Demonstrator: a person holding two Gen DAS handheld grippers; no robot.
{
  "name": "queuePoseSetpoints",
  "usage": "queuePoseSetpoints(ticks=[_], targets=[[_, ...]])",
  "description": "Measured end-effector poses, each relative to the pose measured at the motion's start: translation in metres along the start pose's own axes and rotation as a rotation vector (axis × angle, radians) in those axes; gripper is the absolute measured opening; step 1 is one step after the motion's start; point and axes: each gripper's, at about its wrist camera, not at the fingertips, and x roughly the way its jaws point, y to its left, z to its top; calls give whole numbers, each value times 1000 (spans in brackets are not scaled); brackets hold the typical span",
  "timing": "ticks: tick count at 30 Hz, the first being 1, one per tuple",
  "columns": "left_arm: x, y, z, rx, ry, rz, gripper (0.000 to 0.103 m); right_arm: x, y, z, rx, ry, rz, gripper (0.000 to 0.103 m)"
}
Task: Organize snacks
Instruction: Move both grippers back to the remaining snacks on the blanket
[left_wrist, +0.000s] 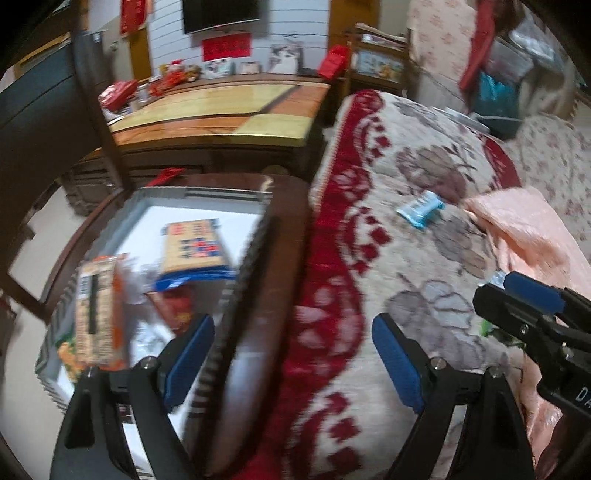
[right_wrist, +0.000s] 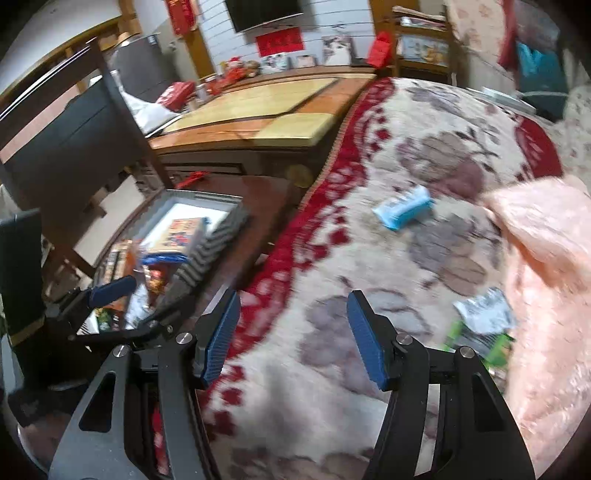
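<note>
A grey bin (left_wrist: 207, 194) on a dark wooden stool holds several snack packs, among them an orange pack (left_wrist: 98, 314) and a yellow box (left_wrist: 195, 245). It also shows in the right wrist view (right_wrist: 199, 201). A light blue snack packet (left_wrist: 421, 208) (right_wrist: 404, 206) lies on the floral red-and-cream blanket (left_wrist: 406, 280). A silver and green packet (right_wrist: 484, 325) lies on the blanket at the right. My left gripper (left_wrist: 293, 354) is open and empty over the bin's right wall and the blanket edge. My right gripper (right_wrist: 291, 332) is open and empty above the blanket.
A pink cloth (right_wrist: 546, 258) covers the blanket's right side. A wooden table (left_wrist: 236, 118) with red packages stands behind the stool. A dark chair (right_wrist: 74, 125) stands at the left. The right gripper shows at the left wrist view's right edge (left_wrist: 532, 314).
</note>
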Motion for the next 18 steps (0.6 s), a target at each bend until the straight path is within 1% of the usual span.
queuePoseSetpoints(ticks=[9,18], targets=[[14,-51,2,79,28,-62,89,-19,-71,-24,115,4,-78,60],[34,-80,7,122,54,-79,89,-23,-111,-36,184,13,-108,60]])
